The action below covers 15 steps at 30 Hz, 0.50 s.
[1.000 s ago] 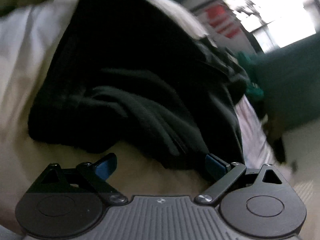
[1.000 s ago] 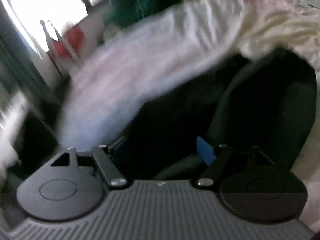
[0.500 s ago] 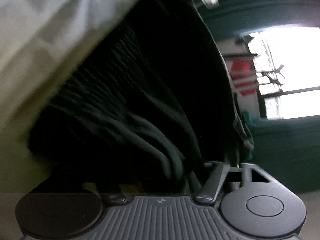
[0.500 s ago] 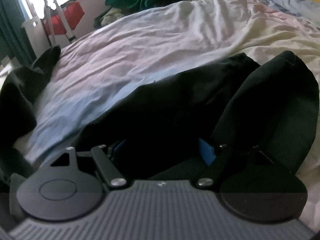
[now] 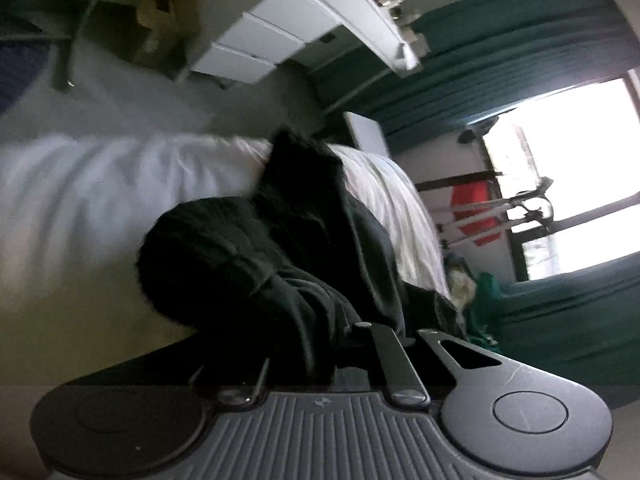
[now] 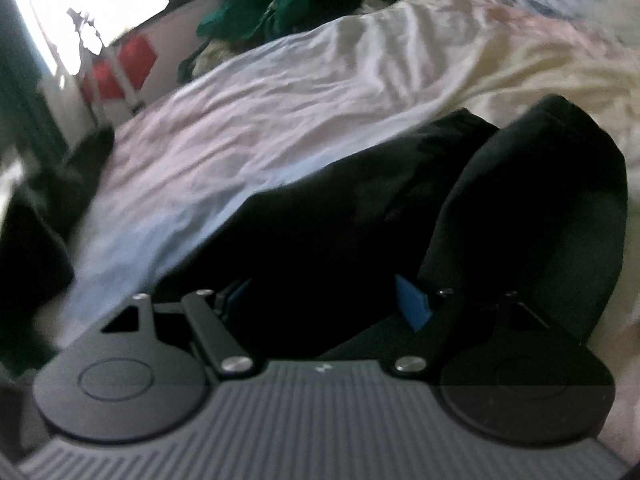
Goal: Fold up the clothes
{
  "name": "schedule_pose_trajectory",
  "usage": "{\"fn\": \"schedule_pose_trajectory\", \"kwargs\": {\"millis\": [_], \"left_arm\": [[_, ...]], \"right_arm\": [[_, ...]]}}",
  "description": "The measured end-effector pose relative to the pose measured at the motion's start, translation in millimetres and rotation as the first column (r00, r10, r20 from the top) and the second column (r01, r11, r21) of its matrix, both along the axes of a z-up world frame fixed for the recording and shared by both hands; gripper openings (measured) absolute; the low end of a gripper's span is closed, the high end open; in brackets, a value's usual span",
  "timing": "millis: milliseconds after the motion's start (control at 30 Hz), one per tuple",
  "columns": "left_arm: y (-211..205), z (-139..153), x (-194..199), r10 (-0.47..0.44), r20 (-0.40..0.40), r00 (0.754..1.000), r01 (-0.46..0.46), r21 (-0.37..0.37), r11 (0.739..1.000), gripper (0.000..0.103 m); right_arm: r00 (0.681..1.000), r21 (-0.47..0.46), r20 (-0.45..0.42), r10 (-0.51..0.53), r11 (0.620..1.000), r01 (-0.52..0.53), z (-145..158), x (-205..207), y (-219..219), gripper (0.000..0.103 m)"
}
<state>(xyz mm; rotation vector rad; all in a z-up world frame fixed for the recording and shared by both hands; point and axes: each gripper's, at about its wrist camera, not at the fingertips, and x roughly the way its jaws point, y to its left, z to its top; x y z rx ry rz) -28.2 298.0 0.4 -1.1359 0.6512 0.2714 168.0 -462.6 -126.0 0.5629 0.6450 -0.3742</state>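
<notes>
A black garment [image 5: 248,248] lies bunched on the pale bed sheet [image 5: 80,184]. My left gripper [image 5: 320,344] is shut on a fold of it, and the dark cloth hides the pads. The left wrist view is rolled onto its side. In the right wrist view the same black garment [image 6: 360,200] spreads across the sheet [image 6: 280,100], with a rounded fold at the right. My right gripper [image 6: 324,300] is open and low over the cloth. One blue pad [image 6: 412,304] shows clearly; the other is half hidden by fabric.
A white drawer unit [image 5: 272,40] and a cardboard box [image 5: 160,20] stand beyond the bed. Teal curtains [image 5: 520,40] frame a bright window [image 5: 580,180]. A red object [image 6: 120,68] and a pile of green clothes [image 6: 256,12] sit past the bed's far edge.
My left gripper went from open beside the garment to shut on it, then rolled and pulled back, lifting the cloth. The right gripper stayed open over the fabric, barely moving.
</notes>
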Motion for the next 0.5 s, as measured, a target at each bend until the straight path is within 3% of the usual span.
{"fn": "schedule_pose_trajectory", "kwargs": {"millis": [67,267,433,500], "left_arm": [[5.7,2.5,-8.5,-0.005,-0.046,0.999,0.006,0.014,1.000,0.008],[-6.8,-20.9,-11.4,0.076,-0.029,0.997,-0.075,0.027,0.997,0.008],[-18.6,-31.4,-9.4,0.111,-0.014,0.994,-0.110,0.066,0.992,0.009],[-19.8,-34.2,-7.4,0.107,-0.002,0.994,-0.107,0.069,0.992,0.009]], "right_arm": [[0.997,0.055,0.041,-0.063,0.997,0.061,3.6,-10.8,-10.0,0.077],[0.949,0.207,0.143,-0.281,0.946,0.249,15.3,-47.8,-40.1,0.077],[0.832,0.122,0.128,-0.540,0.841,0.527,22.5,-86.3,-59.1,0.080],[0.828,0.094,0.090,-0.554,0.832,0.547,16.0,-82.8,-64.4,0.080]]}}
